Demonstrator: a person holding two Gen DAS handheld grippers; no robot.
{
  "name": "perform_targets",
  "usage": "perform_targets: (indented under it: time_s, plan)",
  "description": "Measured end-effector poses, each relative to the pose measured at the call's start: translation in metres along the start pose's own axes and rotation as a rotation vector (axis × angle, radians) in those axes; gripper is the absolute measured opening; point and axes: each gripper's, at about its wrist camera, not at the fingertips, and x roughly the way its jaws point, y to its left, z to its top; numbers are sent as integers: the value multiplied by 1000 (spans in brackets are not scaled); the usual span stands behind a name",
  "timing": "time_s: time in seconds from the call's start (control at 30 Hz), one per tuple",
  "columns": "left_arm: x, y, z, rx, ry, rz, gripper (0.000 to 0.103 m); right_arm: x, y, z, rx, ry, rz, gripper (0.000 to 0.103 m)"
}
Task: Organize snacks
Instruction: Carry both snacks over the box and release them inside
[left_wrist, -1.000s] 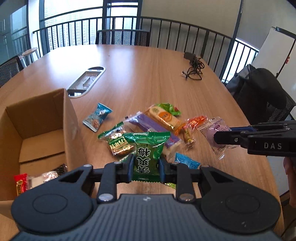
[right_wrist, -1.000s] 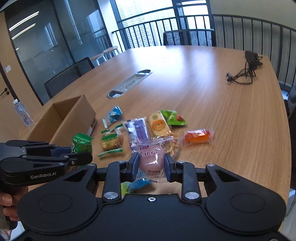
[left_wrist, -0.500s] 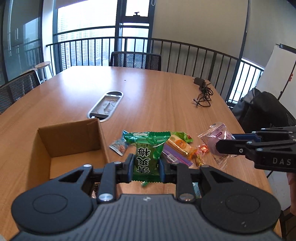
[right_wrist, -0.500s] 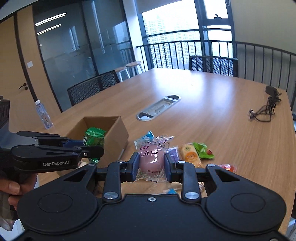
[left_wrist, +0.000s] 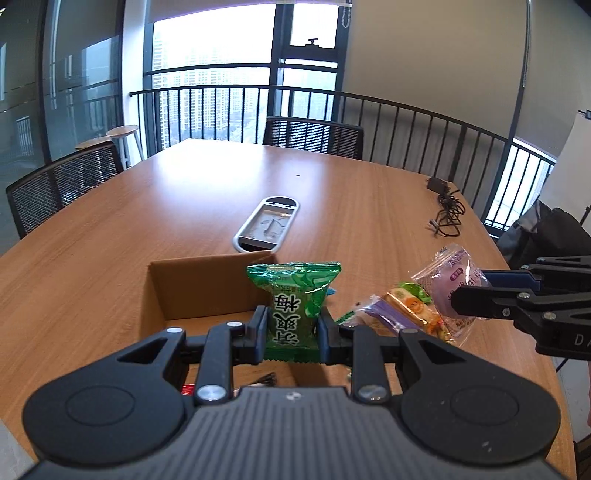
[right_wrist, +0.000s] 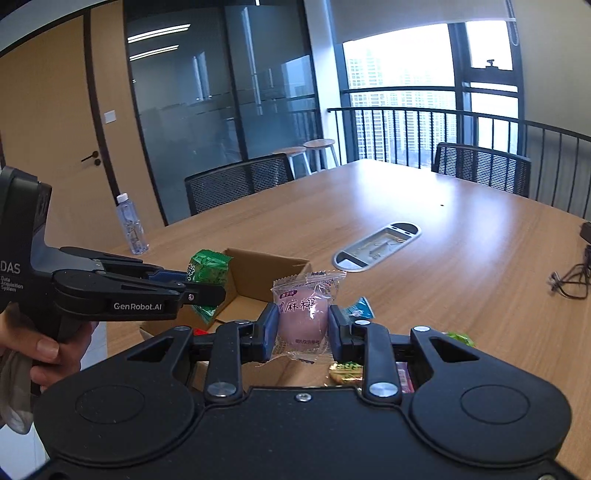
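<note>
My left gripper (left_wrist: 291, 328) is shut on a green snack packet (left_wrist: 293, 295) and holds it in the air over the near right part of the open cardboard box (left_wrist: 207, 291). My right gripper (right_wrist: 303, 326) is shut on a clear packet with a pink mochi (right_wrist: 304, 314), held above the table beside the box (right_wrist: 258, 280). The left gripper with the green packet (right_wrist: 208, 275) also shows in the right wrist view, over the box. The mochi packet (left_wrist: 448, 288) shows at the right in the left wrist view. Several loose snacks (left_wrist: 402, 314) lie on the table right of the box.
A metal cable hatch (left_wrist: 267, 225) sits mid-table behind the box. A black cable and adapter (left_wrist: 445, 214) lie at the far right. A water bottle (right_wrist: 131, 229) stands at the left table edge. Mesh chairs (left_wrist: 312, 138) ring the wooden table (left_wrist: 147, 229).
Both grippers have risen and swung left with their packets, from over the snack pile toward the box. The left gripper now holds the green packet over the box.
</note>
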Motion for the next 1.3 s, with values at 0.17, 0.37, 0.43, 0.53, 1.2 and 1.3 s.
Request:
perform_targets:
  time_s: [0.17,0.37,0.43,0.53,1.2,1.3]
  plan:
    - [-1,21,1,-19,-1,32,26,11,12,3,-18,1,35,28]
    - [3,45,0,-49,6,64,26,28,29,7,-52,0,71,28]
    - [8,53,-3,-63,16,70,26,33,35,8,-68,-1,80,28]
    - [14,63,-9,-85,36,68,27,42,41,8,-82,4,91,28]
    - [-11,79,-25,-99,9,91,70,78,64,3,-102,1,119,52]
    - [-13,76,-22,-102,4,106,81,73,60,2,-89,5,109,57]
